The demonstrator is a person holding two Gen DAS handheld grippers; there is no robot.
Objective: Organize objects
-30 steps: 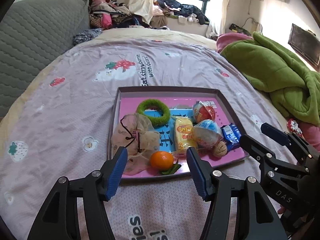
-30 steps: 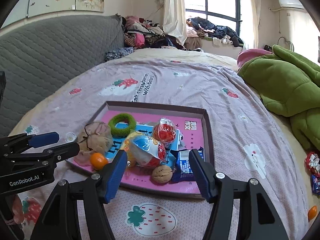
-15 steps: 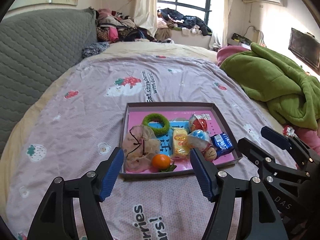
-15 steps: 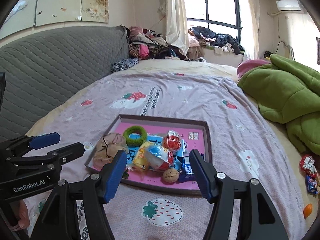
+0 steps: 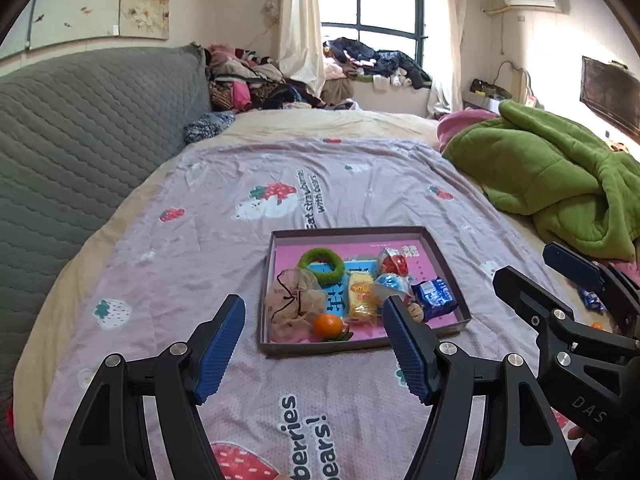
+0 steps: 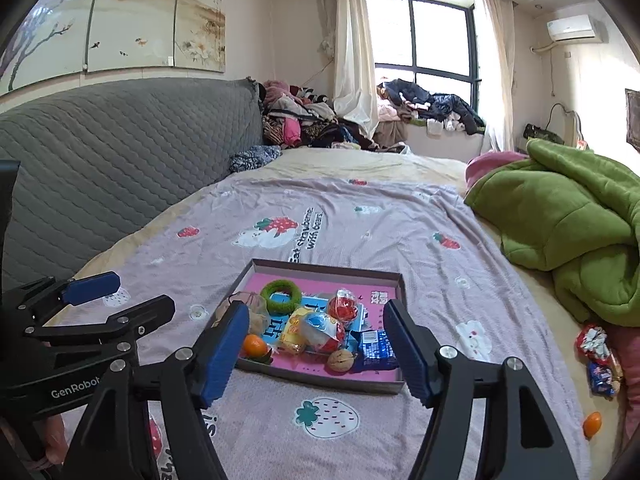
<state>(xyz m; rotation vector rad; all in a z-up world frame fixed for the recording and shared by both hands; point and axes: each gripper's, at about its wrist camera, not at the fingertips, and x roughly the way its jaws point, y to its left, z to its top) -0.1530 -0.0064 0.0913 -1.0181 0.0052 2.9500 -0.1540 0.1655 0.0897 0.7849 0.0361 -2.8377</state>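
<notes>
Both grippers' jaws opening, empty, above the filled tray (image 5: 448,264)

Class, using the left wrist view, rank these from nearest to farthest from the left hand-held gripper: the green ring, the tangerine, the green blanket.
1. Tangerine, at the tray's near edge, just ahead of the left hand-held gripper, whose jaws are opening with nothing between them.
2. Green ring, toward the tray's far side.
3. Green blanket, far right on the bed.

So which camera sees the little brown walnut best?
The right wrist view. There the small wrinkly brown walnut lies in the open near the front wall of the shallow grey tray. In the left wrist view the walnut is half hidden behind a blue finger pad.
</notes>
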